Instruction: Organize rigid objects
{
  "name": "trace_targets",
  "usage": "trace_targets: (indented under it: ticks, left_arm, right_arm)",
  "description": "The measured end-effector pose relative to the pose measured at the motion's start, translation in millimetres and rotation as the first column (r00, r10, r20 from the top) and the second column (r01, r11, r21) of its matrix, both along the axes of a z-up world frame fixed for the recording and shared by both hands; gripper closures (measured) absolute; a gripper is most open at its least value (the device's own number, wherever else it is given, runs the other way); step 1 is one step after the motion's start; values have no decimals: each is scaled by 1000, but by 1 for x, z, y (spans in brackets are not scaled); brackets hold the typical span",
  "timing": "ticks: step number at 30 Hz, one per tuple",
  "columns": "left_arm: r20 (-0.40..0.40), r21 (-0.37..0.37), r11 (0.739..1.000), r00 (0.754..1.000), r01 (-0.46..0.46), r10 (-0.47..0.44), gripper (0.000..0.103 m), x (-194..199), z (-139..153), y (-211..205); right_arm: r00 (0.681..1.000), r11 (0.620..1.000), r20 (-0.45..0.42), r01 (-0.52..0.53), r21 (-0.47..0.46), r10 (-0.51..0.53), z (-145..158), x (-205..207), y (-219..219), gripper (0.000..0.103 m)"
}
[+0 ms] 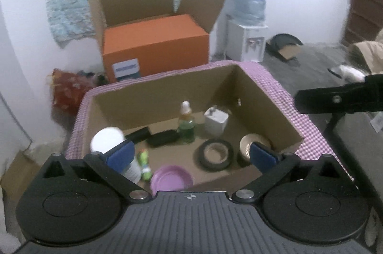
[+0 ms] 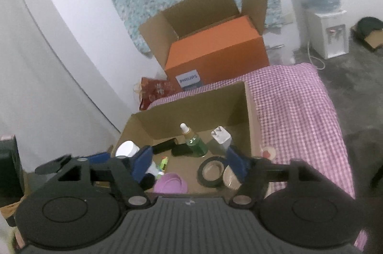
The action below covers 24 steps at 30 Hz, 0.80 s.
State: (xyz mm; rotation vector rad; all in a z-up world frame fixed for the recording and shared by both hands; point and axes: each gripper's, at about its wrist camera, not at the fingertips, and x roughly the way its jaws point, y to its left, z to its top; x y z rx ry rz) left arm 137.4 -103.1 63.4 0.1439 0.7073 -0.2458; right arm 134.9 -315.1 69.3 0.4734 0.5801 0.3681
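Observation:
An open cardboard box [image 1: 153, 108] [image 2: 191, 105] sits on a pink checked cloth [image 2: 299, 105]. Inside are a green dropper bottle [image 1: 186, 127] [image 2: 195, 143], a white charger [image 1: 215, 121] [image 2: 221, 138], a black tape roll [image 1: 216, 154] [image 2: 211, 170], a purple lid [image 1: 171, 178] [image 2: 170, 184], a white-capped bottle [image 1: 107, 139] [image 2: 126, 148], a gold bowl [image 1: 253, 145] and black items [image 1: 162, 138]. My left gripper [image 1: 190, 155] is open and empty above the box's near side. My right gripper [image 2: 190, 163] is open and empty there too.
An orange Philips box [image 1: 155, 48] [image 2: 215, 55] with raised flaps stands behind on the floor. A water dispenser [image 1: 249, 21] [image 2: 323, 14] stands by the wall at right. A red bag [image 1: 67, 91] lies left. The other gripper's black arm [image 1: 340, 98] crosses at right.

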Motion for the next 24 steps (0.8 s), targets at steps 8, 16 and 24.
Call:
trace_targets:
  ticks: [8,16,24]
  left_arm:
    - [17,-13,992,992,-125,125,0,-26,-1,28]
    - [-6,2,979,979,-205,205,0,-22,-11,39]
    - [-25,-16,965,965,-263,262,0,-18,-15,49]
  right_arm:
    - [997,997,12,71,6,-71,1,-46,13,0]
    - [988,968,-10,147,-204,-153,-17,-42,49,0]
    - [990,955,-18,129,-267,-138,-26,-28,65,0]
